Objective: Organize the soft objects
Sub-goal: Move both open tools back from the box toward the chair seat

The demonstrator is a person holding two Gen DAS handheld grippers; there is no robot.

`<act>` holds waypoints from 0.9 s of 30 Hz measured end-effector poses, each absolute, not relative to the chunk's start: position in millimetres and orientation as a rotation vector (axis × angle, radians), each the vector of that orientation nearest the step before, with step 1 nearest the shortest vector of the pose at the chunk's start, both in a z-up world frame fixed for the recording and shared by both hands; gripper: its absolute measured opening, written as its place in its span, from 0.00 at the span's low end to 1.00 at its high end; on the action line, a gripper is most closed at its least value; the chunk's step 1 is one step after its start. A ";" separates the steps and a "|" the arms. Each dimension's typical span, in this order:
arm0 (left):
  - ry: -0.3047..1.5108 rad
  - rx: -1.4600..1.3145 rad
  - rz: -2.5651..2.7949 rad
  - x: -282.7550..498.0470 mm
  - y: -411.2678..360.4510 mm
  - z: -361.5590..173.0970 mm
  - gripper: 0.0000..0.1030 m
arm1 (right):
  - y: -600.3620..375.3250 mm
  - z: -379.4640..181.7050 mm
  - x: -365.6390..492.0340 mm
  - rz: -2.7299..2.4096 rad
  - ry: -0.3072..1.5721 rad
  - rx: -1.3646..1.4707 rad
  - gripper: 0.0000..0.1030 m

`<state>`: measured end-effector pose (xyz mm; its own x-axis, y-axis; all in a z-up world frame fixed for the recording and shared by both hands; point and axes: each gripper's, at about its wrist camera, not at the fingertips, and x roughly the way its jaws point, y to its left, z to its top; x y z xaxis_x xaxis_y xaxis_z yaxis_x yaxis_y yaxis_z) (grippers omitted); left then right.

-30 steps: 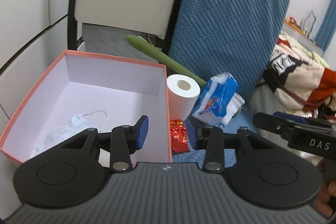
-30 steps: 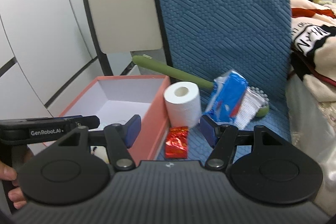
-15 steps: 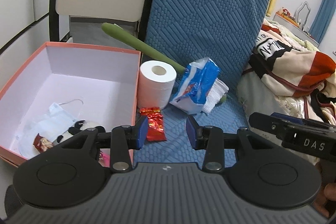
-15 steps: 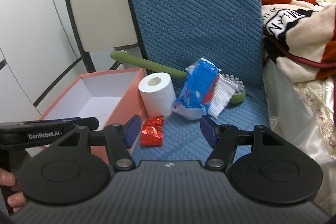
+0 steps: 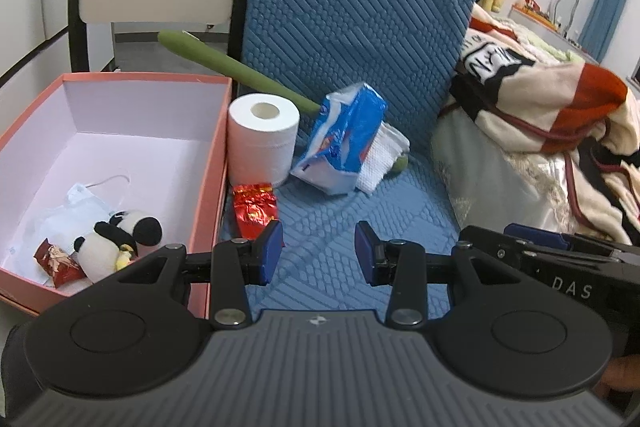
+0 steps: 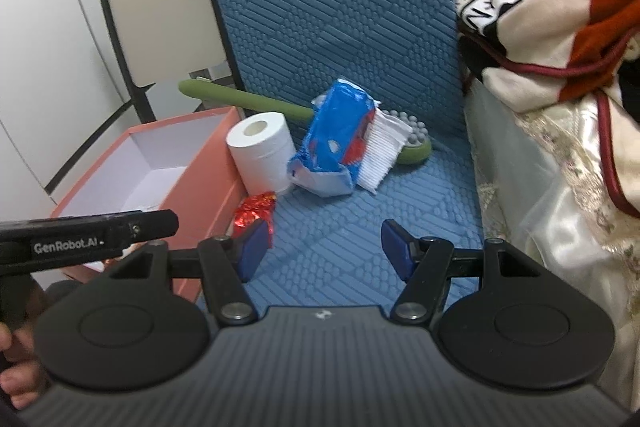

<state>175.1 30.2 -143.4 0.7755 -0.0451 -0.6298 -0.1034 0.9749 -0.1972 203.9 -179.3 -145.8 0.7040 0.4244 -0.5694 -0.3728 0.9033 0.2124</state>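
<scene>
home bedroom; blanket-heaped bed (image 5: 472, 155)

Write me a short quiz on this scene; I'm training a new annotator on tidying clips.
1. True or false: the toilet roll stands upright outside the box.
2. Which lies inside the box?
A. the blue pack
B. the panda toy
C. the green brush
3. Fill in: the red wrapper on the blue mat lies between the box and the ____ gripper's pads in the left wrist view.

Key:
1. True.
2. B.
3. Left: the left gripper is open and empty, as is the right gripper.
</scene>
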 end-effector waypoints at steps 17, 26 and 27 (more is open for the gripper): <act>0.696 -0.071 0.022 210.9 -3.6 -169.8 0.44 | -192.2 -170.0 230.1 0.397 0.680 0.183 0.63; 0.711 0.020 0.043 239.2 -14.4 -198.8 0.44 | -189.2 -183.1 254.8 0.407 0.689 0.218 0.63; 0.709 0.032 0.047 241.8 -15.8 -201.5 0.44 | -189.3 -184.0 257.7 0.410 0.686 0.229 0.63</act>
